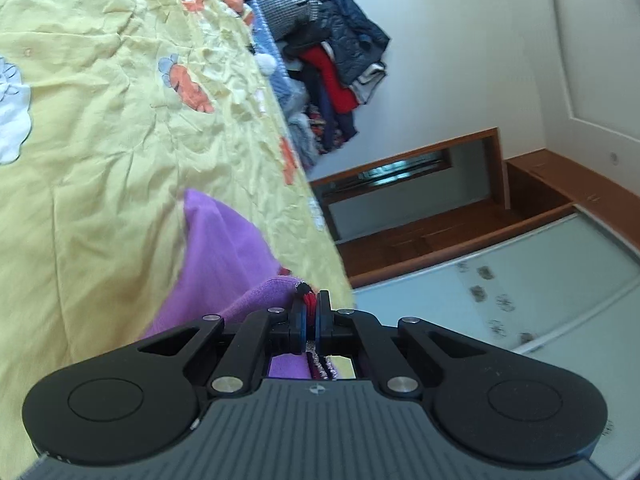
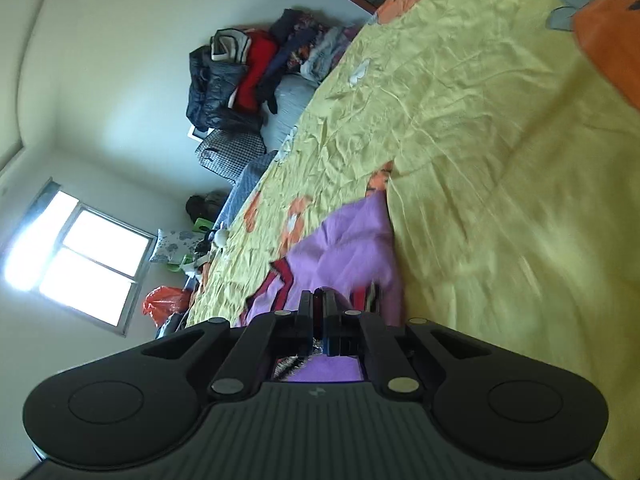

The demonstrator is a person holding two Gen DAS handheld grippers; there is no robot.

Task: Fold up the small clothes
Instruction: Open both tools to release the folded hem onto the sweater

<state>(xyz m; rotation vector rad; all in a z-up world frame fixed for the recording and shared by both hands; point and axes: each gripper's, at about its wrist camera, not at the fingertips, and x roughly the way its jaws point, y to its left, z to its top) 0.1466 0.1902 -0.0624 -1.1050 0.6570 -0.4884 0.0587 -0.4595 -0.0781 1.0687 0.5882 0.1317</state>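
A small purple garment (image 1: 224,248) with red and dark striped trim hangs from both grippers over a yellow bed sheet (image 1: 100,160). My left gripper (image 1: 311,300) is shut on a trimmed edge of the garment, red trim showing between its pads. In the right wrist view the purple garment (image 2: 344,240) trails onto the yellow sheet (image 2: 500,160), and my right gripper (image 2: 318,300) is shut on another trimmed edge. Both views are rolled sideways and blurred near the cloth.
A heap of dark, red and checked clothes (image 1: 324,48) is piled against the wall at the bed's far end, also visible as a clothes pile (image 2: 248,80). A wooden wardrobe frame with glass doors (image 1: 460,216) stands beside the bed. A bright window (image 2: 80,264) and a red bag (image 2: 166,304) lie beyond.
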